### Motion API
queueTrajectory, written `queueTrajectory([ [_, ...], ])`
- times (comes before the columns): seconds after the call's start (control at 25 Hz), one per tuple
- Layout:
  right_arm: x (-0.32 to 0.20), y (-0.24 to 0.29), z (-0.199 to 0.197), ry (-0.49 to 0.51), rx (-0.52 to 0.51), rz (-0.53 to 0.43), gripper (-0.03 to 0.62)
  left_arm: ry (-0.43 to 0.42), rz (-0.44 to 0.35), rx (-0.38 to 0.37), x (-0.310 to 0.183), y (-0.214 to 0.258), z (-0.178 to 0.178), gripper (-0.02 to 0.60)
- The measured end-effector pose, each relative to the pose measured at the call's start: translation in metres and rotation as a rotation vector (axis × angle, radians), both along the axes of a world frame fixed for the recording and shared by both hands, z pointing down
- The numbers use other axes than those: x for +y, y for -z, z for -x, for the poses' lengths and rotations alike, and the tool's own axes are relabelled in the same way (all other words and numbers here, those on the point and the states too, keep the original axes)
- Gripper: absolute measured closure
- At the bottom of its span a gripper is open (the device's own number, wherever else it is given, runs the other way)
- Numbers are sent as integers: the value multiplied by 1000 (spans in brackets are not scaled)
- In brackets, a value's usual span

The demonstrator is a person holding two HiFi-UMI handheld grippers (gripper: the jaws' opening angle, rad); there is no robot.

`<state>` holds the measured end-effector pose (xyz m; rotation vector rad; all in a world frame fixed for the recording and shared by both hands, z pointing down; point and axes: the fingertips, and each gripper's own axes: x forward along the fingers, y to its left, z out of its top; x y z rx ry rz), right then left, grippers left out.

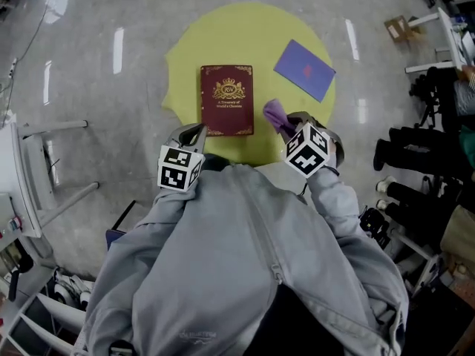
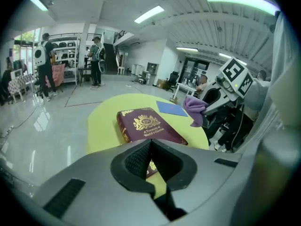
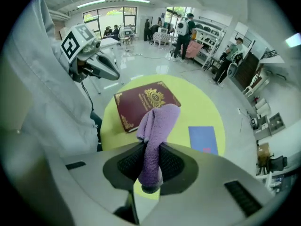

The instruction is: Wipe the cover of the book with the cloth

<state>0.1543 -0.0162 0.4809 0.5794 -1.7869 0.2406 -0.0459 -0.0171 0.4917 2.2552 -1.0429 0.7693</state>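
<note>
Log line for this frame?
right gripper: shut on cloth | left gripper: shut, empty | book: closed on table | wipe: not started

Head view looks steeply down on the yellow table (image 1: 245, 35); both gripper views skim it, sharing the book (image 2: 148, 126).

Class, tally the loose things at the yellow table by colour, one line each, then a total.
Dark red: 1, the book
Blue: 1, the flat booklet
Purple: 1, the cloth, clamped in the right gripper
Total: 3
</note>
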Motion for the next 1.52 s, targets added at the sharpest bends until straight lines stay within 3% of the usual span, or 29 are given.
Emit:
queueTrajectory([
  [0.24, -27, 95, 31, -68, -154, -268, 510, 26, -207, -7, -22, 74, -2, 565],
  [0.56, -41, 215, 52, -123, -322, -665, 510, 77, -550, 98, -43, 211, -17, 565],
  [0.76, -26, 277, 63, -189, -495, -843, 510, 126, -683, 192, -32, 276, -20, 565],
  [0.92, -15, 304, 68, -242, -668, -908, 510, 156, -769, 234, -24, 308, -29, 565],
  [1.08, -2, 313, 73, -328, -828, -909, 510, 172, -836, 232, -9, 319, -36, 565],
  [1.52, 3, 304, 67, -380, -883, -894, 511, 154, -833, 198, -1, 310, -47, 565],
])
